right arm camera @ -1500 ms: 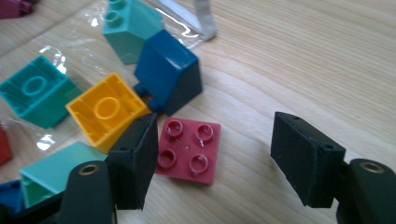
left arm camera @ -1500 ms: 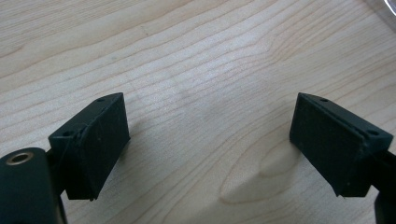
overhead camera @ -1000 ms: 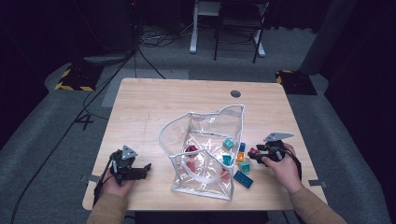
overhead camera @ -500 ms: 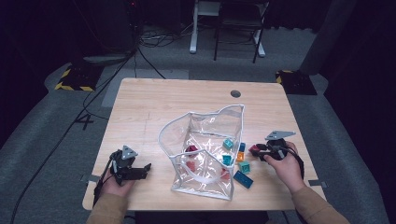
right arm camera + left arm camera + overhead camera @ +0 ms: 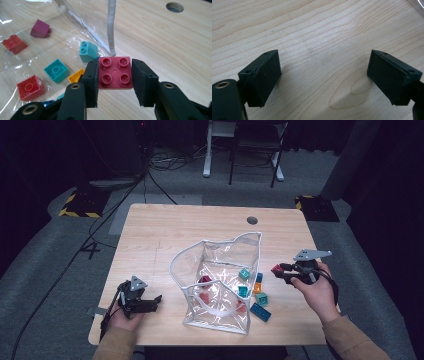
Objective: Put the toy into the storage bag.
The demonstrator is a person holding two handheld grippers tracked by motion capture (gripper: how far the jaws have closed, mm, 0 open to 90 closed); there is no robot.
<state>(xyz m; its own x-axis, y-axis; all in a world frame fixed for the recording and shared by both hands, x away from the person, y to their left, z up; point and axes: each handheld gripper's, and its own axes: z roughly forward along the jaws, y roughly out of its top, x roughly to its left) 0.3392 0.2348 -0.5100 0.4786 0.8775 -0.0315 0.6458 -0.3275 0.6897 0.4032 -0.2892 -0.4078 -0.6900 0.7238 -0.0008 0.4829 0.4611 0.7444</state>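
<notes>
A dark red four-stud brick [image 5: 115,72] is pinched by its sides between the pads of my right gripper [image 5: 115,67], which has just been closing on it. In the high view that gripper [image 5: 281,271] hovers above the table, right of the clear plastic bag [image 5: 220,245], with the dark red brick [image 5: 275,268] at its tips. My left gripper [image 5: 156,303] rests near the table's front left, jaws wide apart. Bare wood lies between its pads [image 5: 262,75].
Inside the bag lie a teal brick [image 5: 243,273] and red bricks [image 5: 204,281]. Loose by its right side are an orange brick [image 5: 257,287], a teal one [image 5: 261,298] and a blue one [image 5: 260,311]. A cable hole [image 5: 252,220] sits at the far right.
My right gripper has closed on the dark red brick and lifted it off the table. The left gripper has stayed put.
</notes>
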